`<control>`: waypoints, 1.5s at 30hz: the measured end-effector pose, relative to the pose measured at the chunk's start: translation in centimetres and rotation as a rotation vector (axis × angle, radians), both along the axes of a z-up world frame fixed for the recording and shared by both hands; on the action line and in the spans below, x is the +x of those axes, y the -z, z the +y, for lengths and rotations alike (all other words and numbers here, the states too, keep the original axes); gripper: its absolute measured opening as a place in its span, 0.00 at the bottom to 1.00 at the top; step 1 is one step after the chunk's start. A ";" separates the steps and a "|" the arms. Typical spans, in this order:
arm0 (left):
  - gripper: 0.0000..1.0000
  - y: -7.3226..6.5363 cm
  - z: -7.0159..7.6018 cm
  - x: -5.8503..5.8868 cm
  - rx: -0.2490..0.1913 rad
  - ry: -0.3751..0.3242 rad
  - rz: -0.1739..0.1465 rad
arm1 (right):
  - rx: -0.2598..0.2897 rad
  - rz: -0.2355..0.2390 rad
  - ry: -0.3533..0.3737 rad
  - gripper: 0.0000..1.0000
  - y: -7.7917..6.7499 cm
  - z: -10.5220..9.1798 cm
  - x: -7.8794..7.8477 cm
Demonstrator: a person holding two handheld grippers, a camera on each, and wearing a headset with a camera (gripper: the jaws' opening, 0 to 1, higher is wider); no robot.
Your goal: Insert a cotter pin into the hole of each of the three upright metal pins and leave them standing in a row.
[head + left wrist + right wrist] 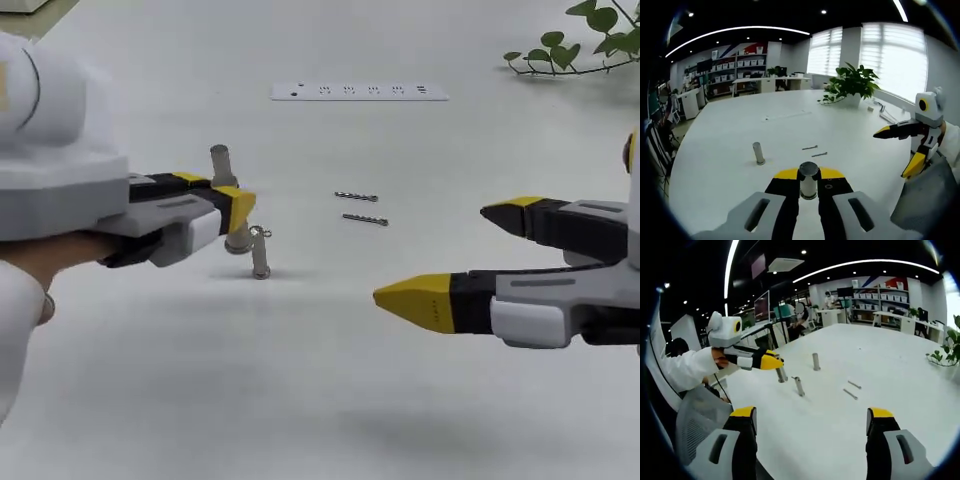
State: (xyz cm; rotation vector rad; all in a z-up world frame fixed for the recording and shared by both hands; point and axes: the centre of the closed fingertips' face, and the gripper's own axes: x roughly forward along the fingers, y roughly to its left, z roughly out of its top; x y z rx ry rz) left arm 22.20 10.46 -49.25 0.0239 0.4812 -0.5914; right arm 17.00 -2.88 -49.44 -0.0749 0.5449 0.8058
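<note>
Three metal pins [220,160] stand upright on the white table [320,400]. Your left gripper [238,208] is clamped on the held pin [808,181]. The front pin [260,258], just beside it, has an inserted cotter pin [262,233] at its top. Two loose cotter pins [356,197] lie flat to the right. Your right gripper [430,253] has its jaws wide apart and holds nothing. The markings on the power strip [360,92] are too small to read.

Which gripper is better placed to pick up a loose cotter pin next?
Right. The right gripper is open, empty and pointed toward the loose cotter pins; the left gripper is shut on a metal pin.
</note>
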 end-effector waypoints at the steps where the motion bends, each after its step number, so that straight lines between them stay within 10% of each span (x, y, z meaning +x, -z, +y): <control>1: 0.09 0.1 -0.4 -0.4 0.001 0.002 0.005 | 0.000 -0.001 0.001 0.89 0.0 0.0 0.0; 28: 0.09 5.2 -2.0 -2.3 0.072 0.005 0.126 | -0.003 0.023 0.006 0.88 0.8 -0.4 0.0; 45: 0.10 7.0 -3.1 -2.4 0.098 -0.004 0.146 | 0.013 0.040 -0.013 0.87 0.8 0.2 -0.3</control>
